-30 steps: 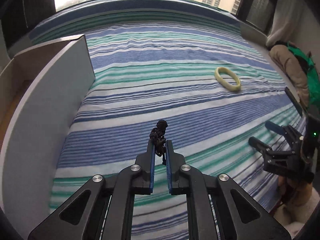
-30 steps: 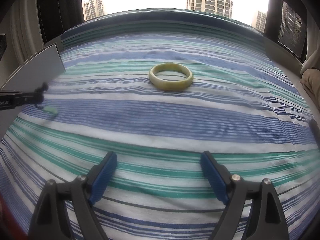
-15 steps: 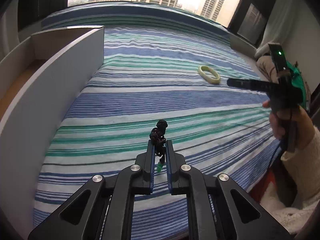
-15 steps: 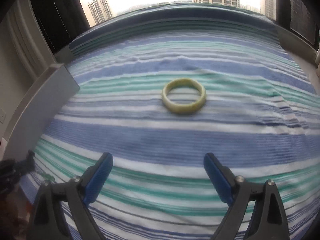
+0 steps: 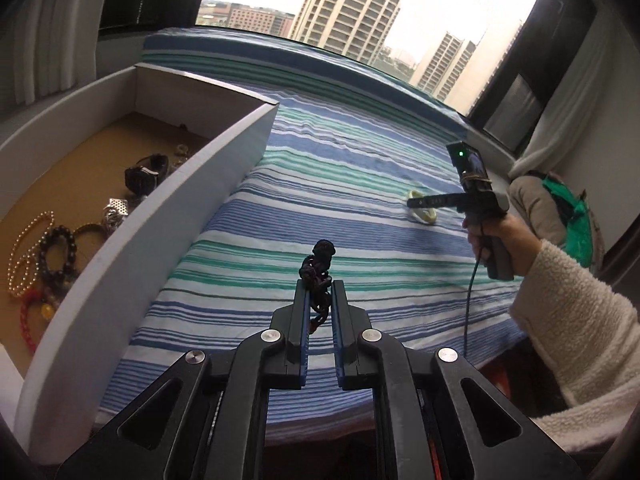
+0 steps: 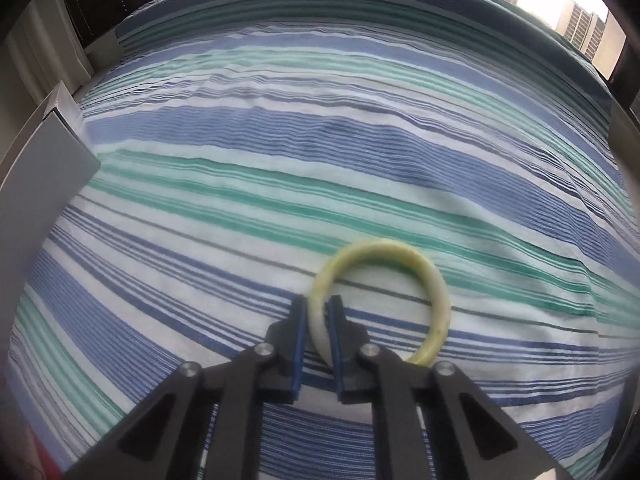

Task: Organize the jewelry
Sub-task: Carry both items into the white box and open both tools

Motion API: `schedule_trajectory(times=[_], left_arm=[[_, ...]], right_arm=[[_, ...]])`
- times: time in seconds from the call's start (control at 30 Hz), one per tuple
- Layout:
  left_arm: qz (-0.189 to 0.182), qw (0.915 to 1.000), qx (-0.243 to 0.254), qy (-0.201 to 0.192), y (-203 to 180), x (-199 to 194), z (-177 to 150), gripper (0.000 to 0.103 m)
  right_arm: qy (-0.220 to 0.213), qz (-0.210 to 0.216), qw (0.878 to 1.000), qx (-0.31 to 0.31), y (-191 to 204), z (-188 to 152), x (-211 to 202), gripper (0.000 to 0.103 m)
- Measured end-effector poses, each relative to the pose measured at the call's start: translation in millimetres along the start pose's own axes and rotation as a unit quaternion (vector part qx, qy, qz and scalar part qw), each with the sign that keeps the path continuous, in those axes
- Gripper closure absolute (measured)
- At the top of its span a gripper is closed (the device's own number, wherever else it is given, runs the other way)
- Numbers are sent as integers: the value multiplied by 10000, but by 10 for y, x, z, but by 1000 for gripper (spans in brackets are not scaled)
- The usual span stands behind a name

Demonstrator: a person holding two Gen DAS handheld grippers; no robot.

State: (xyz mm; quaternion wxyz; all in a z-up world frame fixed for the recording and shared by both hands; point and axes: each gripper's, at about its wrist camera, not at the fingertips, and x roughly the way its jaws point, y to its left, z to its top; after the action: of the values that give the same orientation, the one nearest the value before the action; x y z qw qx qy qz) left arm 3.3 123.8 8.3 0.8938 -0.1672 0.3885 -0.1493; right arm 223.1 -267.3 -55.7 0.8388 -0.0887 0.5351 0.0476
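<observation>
My left gripper (image 5: 319, 294) is shut on a black braided cord (image 5: 319, 270), held above the striped bed near the open white drawer (image 5: 168, 204). My right gripper (image 6: 319, 308) is shut on the near rim of a pale yellow-green bangle (image 6: 434, 284) that lies on the striped bedspread (image 6: 280, 140). In the left wrist view the right gripper (image 5: 416, 202) reaches over the bangle (image 5: 424, 216) far to the right.
The drawer holds a pearl strand (image 5: 24, 256), dark bead bracelets (image 5: 58, 248), a black watch (image 5: 146, 172) and other jewelry on a tan liner. Its white wall (image 6: 40, 168) stands left of the bed. A green bag (image 5: 576, 220) lies at the right.
My right gripper moved forward to the bangle and closed on its rim. My left gripper, still holding the cord, rose and swung left, so the drawer's inside came into view.
</observation>
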Motion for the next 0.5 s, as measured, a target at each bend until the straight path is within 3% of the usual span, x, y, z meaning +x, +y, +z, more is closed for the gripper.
schedule_trajectory(times=[0.2,0.37,0.5], left_arm=[[120,9973,-452,-574,336,-687,183,95],[828,9857,-858,-1193,819,-1242,369,95],[1295,9760,-1276,-1195,1262,-1353,403,95]], right_arm=[[-598,598,9964,110,210,-16,-528,92],[-1094,1223,9861,-260,785,186,-1065,92],[-1409,1739,9715,-776,1434,404,-1420,92]])
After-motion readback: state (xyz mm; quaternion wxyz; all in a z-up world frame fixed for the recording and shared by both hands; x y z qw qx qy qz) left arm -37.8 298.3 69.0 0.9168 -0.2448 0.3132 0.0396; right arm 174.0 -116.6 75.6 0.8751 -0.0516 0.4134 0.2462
